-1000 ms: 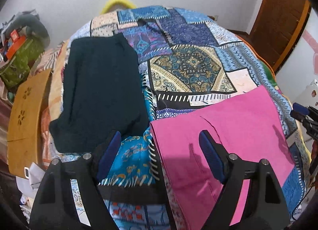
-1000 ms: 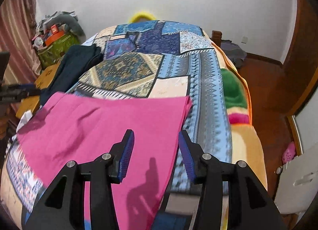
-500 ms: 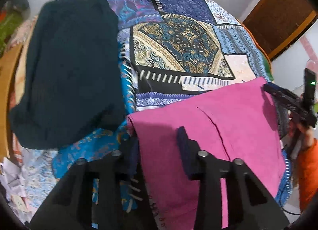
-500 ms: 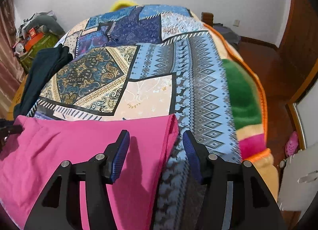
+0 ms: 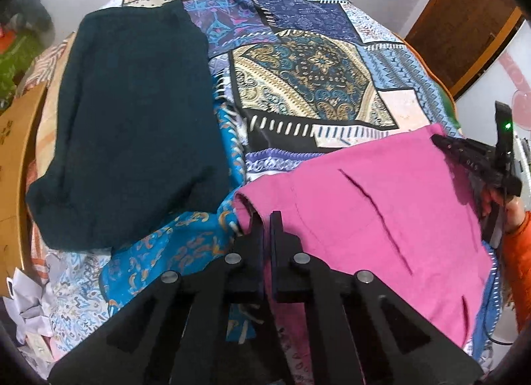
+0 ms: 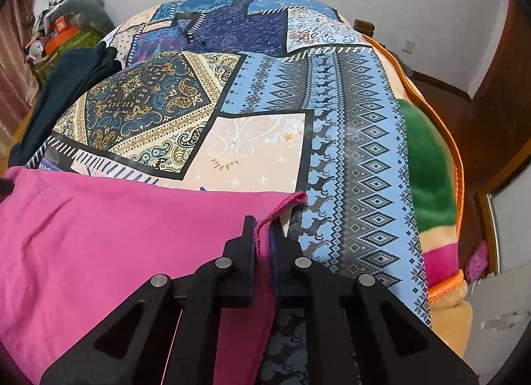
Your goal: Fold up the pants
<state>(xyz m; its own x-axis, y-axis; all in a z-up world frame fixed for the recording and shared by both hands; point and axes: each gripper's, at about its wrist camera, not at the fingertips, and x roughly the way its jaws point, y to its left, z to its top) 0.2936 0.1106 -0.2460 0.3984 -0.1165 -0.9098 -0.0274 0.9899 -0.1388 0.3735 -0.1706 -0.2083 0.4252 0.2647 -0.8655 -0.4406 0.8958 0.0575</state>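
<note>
The pink pants (image 5: 381,212) are shown spread flat on the near part of the patchwork bedspread (image 6: 265,92), with a dark folded garment (image 5: 132,126) lying on the bedspread just beside them, to the left. The left gripper (image 5: 266,219) is seen closed on the pants' left far corner, and the right gripper (image 6: 262,229) is pinched onto the hemmed edge at the right far corner. Both corners are judged to be held so that one edge can be carried over evenly, keeping the fold square.
</note>
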